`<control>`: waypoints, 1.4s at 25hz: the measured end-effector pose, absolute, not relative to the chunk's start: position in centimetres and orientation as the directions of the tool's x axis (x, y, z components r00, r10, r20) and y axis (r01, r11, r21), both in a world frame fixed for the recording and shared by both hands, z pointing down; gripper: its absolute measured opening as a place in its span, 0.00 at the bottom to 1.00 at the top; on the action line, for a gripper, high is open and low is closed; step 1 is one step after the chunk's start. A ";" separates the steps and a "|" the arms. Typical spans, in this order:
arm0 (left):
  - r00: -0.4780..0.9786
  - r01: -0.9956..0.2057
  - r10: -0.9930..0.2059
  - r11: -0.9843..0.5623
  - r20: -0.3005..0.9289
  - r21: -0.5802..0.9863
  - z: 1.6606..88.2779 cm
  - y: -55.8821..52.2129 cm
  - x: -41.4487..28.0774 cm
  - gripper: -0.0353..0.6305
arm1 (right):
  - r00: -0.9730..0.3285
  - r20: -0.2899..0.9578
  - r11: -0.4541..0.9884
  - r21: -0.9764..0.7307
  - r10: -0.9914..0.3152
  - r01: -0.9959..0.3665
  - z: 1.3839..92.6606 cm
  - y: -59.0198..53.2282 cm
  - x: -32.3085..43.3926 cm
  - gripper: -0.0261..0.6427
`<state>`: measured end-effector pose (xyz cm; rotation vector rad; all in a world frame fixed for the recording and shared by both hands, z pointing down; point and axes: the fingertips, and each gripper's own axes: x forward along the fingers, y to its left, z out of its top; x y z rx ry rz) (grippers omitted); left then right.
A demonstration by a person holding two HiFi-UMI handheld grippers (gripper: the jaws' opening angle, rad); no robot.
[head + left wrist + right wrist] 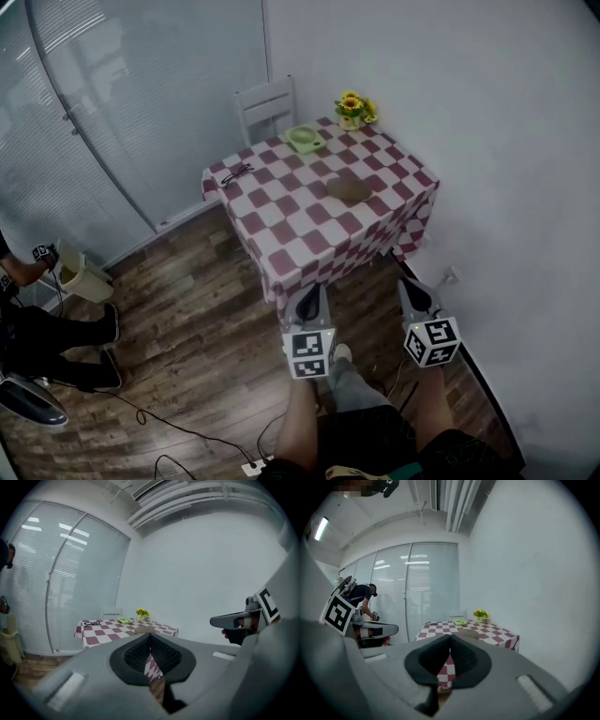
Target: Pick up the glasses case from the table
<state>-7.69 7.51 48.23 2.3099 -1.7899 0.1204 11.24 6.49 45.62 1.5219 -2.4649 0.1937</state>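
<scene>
well ahead, the brown glasses case (349, 190) lies mid-table on the checked tablecloth (281, 225), at one o'clock from the left gripper (311, 298), eleven o'clock from the right gripper (412, 292); both jaws closed, empty.

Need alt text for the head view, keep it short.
Seen from above, a table with a red-and-white checked cloth stands in a corner, a brown glasses case near its middle, with spectacles, a green dish and potted sunflowers toward the far side. The left claw and right claw, both shut and empty, are short of the near table edge, over the wood floor.
</scene>
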 end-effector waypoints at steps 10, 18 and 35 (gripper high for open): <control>0.247 -0.954 -0.936 -0.190 0.249 0.232 51.6 -0.9 -1.8 0.07 | -0.401 0.287 0.413 -0.021 -0.870 -0.910 46.5 -2.1 18.3 0.04; 0.276 -0.959 -0.922 -0.248 0.272 0.134 49.3 -7.0 3.2 0.07 | -0.371 0.266 0.363 -0.080 -0.890 -0.928 46.2 -8.7 22.6 0.04; 0.312 -0.949 -0.928 -0.313 0.202 0.031 45.3 -14.3 6.5 0.07 | -0.399 0.180 0.406 -0.001 -0.899 -0.914 41.9 -16.5 23.2 0.04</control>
